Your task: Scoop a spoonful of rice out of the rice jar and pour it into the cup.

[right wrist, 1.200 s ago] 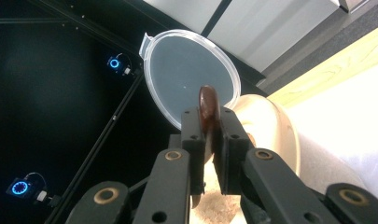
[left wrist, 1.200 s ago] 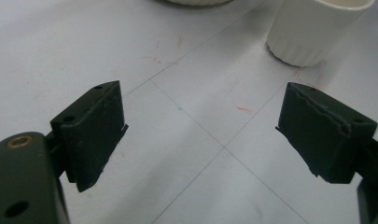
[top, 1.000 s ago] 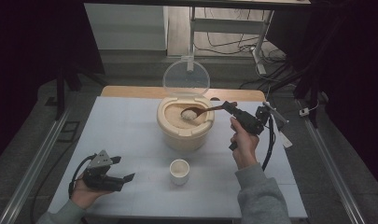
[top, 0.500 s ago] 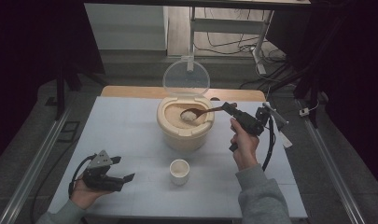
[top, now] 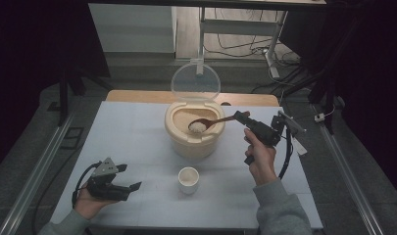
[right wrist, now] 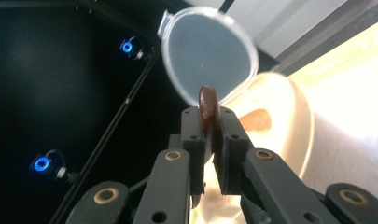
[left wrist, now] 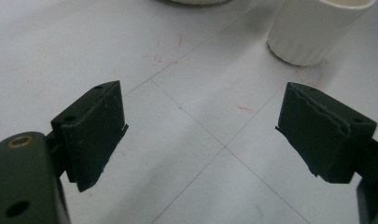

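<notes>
Across a pale grey table (top: 137,137), the right gripper (top: 241,117) pinches a brown wooden spoon (top: 210,122) heaped with white rice over an open cream-coloured rice container (top: 193,139). Scooping looks done; transfer to the small white ribbed cup (top: 188,179) apparently remains, while the left gripper (top: 130,188) rests spread near the table's front edge

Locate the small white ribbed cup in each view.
High view: small white ribbed cup stands at centre bottom, in front of the beige round container.
Left gripper view: top right, beyond the open left tool.
Right gripper view: not in it.
Shared landmark: the beige container.
</notes>
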The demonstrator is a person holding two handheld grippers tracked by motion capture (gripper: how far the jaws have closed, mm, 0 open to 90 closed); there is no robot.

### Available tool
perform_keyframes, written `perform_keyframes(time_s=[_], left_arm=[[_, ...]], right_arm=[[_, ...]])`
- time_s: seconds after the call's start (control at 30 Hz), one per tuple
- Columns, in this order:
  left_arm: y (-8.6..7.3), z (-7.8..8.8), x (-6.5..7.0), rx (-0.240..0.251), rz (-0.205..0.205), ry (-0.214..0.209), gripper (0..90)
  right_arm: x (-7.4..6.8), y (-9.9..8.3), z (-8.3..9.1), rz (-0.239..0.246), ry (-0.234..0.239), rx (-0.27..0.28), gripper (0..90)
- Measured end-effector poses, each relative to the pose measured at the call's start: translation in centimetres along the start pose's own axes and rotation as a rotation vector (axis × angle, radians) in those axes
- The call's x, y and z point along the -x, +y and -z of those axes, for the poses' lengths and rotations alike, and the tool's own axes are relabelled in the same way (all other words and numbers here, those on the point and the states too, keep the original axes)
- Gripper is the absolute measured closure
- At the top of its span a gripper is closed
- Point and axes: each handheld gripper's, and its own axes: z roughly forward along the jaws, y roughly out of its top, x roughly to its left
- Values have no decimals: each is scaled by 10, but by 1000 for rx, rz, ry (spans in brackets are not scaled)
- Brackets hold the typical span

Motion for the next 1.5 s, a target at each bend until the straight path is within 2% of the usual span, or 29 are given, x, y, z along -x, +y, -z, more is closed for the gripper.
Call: perform_keyframes(time_s=[0.17, 0.37, 0.7, 0.8, 1.1, 1.37, 1.5], left_arm=[[0, 0, 0, -1, 0, 1, 149], [0, 0, 0, -3, 0, 2, 149], [0, -1, -1, -5, 3, 1, 151], [0, -1, -1, -5, 3, 2, 151], [-1, -1, 0, -6, 3, 1, 151], [-1, -1, 0, -7, 3, 0, 151], [-1, -1, 0, -7, 3, 1, 151]], right_arm=[[-5, -6, 12, 15, 29, -53, 837], [-2, -19, 21, 19, 45, -125, 836], [18, -44, 21, 9, 11, -226, 836], [19, -47, 19, 26, 1, -248, 836], [16, -56, 11, 140, -57, -288, 836], [3, -59, 10, 278, -62, -285, 836], [-2, -58, 12, 323, -44, -278, 836]])
